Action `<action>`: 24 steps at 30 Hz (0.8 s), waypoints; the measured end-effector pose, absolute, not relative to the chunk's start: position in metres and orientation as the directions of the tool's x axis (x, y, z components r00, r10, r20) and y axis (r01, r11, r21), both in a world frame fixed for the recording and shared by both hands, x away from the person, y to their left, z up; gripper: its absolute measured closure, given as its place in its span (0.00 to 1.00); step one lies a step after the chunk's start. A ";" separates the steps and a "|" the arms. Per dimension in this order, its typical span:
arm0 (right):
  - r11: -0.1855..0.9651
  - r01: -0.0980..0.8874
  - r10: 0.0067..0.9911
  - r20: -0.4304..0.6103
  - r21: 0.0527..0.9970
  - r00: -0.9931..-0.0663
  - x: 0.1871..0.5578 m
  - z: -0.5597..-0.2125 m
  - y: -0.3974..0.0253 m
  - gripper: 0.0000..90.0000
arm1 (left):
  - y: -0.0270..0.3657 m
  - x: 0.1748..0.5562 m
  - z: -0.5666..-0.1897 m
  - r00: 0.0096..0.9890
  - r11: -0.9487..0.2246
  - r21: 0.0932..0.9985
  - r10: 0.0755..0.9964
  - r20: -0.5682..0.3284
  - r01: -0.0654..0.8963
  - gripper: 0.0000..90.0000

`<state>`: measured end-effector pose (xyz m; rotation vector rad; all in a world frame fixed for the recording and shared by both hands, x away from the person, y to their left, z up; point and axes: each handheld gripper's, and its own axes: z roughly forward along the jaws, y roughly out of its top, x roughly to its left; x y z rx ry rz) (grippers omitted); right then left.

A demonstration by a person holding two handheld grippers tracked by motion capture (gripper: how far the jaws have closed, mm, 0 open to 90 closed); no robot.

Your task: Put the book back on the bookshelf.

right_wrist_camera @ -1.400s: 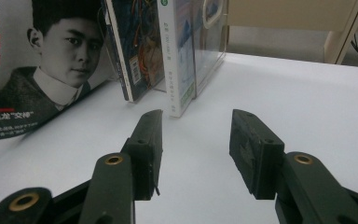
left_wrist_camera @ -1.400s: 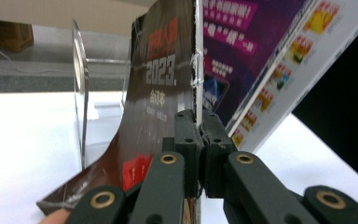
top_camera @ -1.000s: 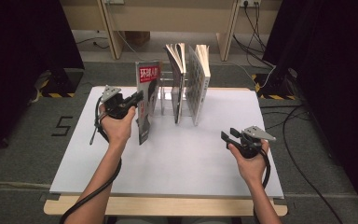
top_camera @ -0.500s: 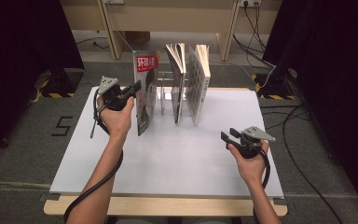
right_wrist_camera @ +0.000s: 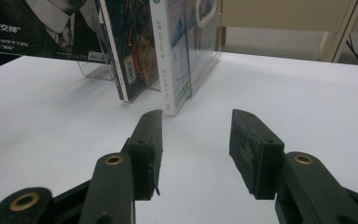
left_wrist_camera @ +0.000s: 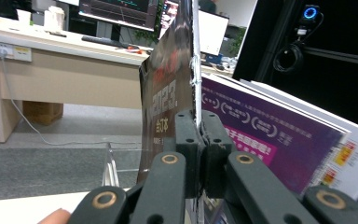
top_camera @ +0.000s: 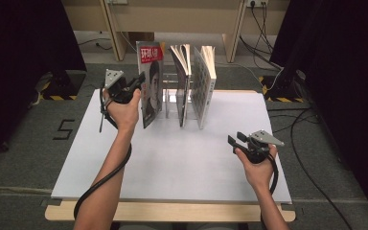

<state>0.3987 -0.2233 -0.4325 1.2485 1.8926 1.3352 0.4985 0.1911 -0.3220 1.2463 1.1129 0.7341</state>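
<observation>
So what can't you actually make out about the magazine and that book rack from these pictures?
- Whether the magazine touches the table: in the left gripper view the left gripper hides its bottom edge.
- Magazine cover, right gripper view: the top edge cuts it off.
- Clear rack, high view: the books cover most of it.
- Small print on the book spines: too small to read.

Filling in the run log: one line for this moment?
left tool: shut on magazine edge | right tool: open, idle | books: upright in rack
</observation>
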 end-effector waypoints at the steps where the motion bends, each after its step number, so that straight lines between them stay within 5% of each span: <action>1: 0.096 0.391 0.887 0.100 0.915 -0.451 0.399 -0.432 -0.223 0.61 | 0.191 0.499 -0.322 0.332 0.214 0.968 0.910 -0.246 0.132 0.97; 13: 0.087 0.395 0.885 0.111 0.915 -0.453 0.400 -0.435 -0.224 0.61 | 0.189 0.521 -0.341 0.270 0.171 0.982 0.944 -0.187 0.084 0.97; 24: 0.090 0.400 0.885 0.111 0.912 -0.452 0.399 -0.436 -0.225 0.61 | 0.196 0.504 -0.353 0.250 0.095 0.995 0.963 -0.097 0.019 0.96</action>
